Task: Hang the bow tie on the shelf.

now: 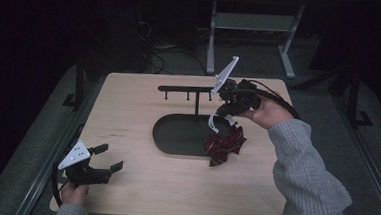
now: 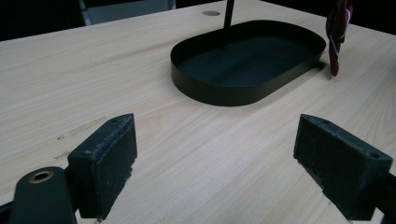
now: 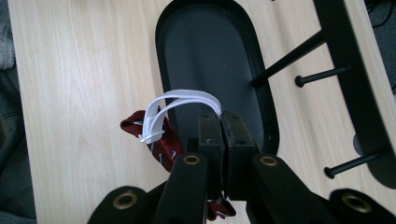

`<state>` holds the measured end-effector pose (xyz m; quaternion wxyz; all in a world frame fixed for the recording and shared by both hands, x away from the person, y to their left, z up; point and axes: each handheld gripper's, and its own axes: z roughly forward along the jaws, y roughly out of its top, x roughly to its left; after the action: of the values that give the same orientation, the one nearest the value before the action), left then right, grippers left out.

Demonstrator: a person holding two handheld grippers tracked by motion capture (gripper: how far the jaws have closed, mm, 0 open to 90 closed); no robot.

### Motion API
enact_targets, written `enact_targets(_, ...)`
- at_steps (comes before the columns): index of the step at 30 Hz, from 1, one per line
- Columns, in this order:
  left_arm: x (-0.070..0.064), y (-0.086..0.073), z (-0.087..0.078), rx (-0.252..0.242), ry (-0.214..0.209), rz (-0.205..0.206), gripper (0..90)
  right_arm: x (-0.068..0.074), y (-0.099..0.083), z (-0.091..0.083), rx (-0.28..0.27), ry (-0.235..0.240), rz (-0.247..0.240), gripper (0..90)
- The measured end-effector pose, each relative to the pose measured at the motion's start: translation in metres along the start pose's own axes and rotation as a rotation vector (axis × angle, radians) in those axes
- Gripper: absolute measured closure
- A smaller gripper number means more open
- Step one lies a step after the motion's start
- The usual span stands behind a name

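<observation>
High view: the light wooden bench carries one black oval tray near its middle, and this tray serves as the landmark. Toward the bench's near left corner, well apart from the tray, the left gripper rests low at the bench, held by the person's left hand; its two jaws stand spread wide with bare wood between them. In the left gripper view those two black pads frame the tray ahead, and nothing lies between them and its wall.

From the tray's far edge one thin black post rises to a single horizontal rack bar with several short pegs; in the right gripper view three pegs can be counted. The bar stands beside the right gripper, near it.

At the tray's right end one dark red cloth item with pale markings hangs down, its lower end at or just above the bench just beside the tray's rim; whether it touches the wood cannot be told. One white elastic loop runs up from it. The right gripper is pressed together on that loop, pinching it above the tray's right end. The right hand holds the gripper raised and angled down, the grey-sleeved forearm reaching in from the lower right.
</observation>
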<state>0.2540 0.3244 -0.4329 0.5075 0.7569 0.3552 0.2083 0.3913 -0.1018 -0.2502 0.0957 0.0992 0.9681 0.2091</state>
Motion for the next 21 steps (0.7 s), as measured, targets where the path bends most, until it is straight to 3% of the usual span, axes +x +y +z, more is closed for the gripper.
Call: enact_targets(21, 0.001, 0.000, -0.001, -0.001, 0.001, -0.003, 13.1, -0.019, 0.023, 0.003, 0.012, 0.017, -0.005, 87.3)
